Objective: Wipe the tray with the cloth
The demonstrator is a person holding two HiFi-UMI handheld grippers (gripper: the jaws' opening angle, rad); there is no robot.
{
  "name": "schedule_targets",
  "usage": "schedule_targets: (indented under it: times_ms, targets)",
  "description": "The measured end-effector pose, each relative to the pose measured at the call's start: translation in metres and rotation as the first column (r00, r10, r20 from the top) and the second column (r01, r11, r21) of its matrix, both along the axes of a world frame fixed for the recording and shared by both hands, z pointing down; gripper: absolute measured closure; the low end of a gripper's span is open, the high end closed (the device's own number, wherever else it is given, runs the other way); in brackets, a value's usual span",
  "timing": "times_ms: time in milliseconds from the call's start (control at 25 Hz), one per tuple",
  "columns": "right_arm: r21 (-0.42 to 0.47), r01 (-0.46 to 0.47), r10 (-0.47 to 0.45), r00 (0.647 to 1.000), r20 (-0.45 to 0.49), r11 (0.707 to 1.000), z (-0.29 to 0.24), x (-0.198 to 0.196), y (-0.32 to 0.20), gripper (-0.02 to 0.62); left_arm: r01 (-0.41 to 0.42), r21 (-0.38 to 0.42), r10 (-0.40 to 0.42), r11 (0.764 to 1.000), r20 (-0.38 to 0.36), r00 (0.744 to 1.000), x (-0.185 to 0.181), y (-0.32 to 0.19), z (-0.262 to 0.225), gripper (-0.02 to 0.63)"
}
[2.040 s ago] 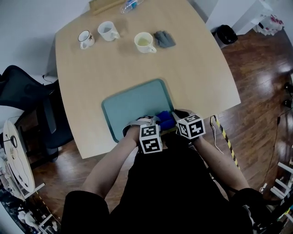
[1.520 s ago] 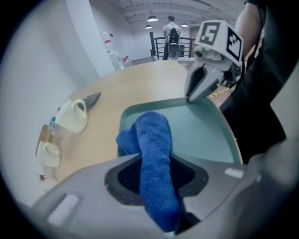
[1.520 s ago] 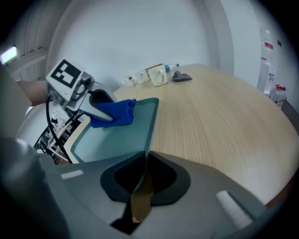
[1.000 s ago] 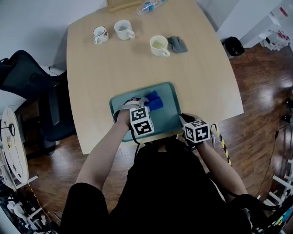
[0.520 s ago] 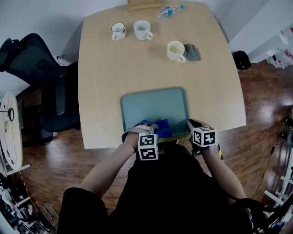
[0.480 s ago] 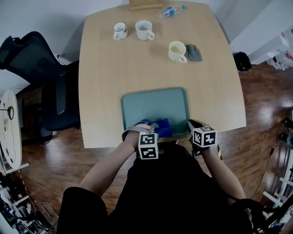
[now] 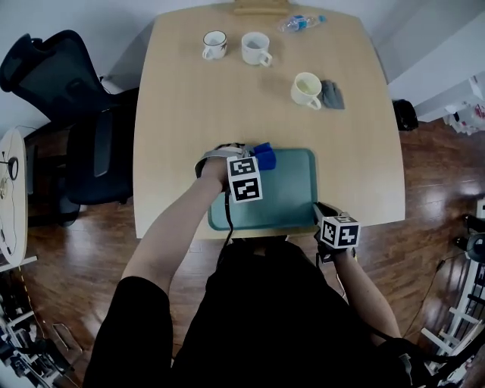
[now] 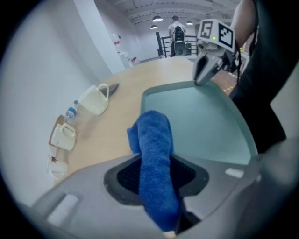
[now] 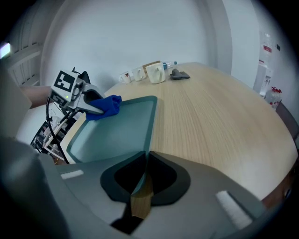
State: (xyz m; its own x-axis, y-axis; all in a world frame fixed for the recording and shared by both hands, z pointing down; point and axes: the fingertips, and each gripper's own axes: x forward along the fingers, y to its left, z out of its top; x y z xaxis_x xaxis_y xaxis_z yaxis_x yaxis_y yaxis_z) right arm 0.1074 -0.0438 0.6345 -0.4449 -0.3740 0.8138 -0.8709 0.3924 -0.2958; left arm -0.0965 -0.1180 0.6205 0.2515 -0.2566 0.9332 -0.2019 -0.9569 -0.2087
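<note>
Head view: left tool (image 7: 250, 154), jaws opening, holds bunched blue cloth (image 7: 264, 156) (terry); right tool (image 7: 318, 210) pinches teal tray (image 7: 292, 189).

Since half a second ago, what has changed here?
The left gripper carried the cloth from the near edge of the tray to its far edge; its jaws are opening, cloth between them. The right gripper stays clamped on the near right corner. Cups unmoved.

In the left gripper view the cloth's (image 8: 152, 135) near end disappears between the left gripper's (image 8: 156, 179) opening jaws, while in the head view the person's left forearm (image 7: 189, 220) covers part of the tray's (image 7: 292, 198) left edge, the picture's top cuts off the wooden object (image 7: 261, 7), and the far grey thing (image 7: 332, 95) is too small to identify.
</note>
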Motion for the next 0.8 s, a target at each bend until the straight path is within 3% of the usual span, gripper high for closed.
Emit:
schedule_targets:
  times_ms: [120,280,800]
  targets:
    - [0.0,0.0,0.0,1.0,-0.007,1.0,0.0,0.0,-0.002,0.566,-0.01,0.03,0.009,1.0,0.012,1.0,-0.002,-0.009,-0.002,0.462]
    - [0.0,-0.005,0.005,1.0,-0.022,1.0,0.001,0.003,0.0,0.566,-0.042,0.05,0.043,0.998,-0.014,0.999,0.005,0.016,-0.003,0.469]
    - [-0.017,-0.015,0.014,0.998,-0.067,1.0,0.002,0.005,0.0,0.565,-0.173,-0.067,0.169,0.983,-0.064,0.983,0.017,0.164,-0.004,0.469]
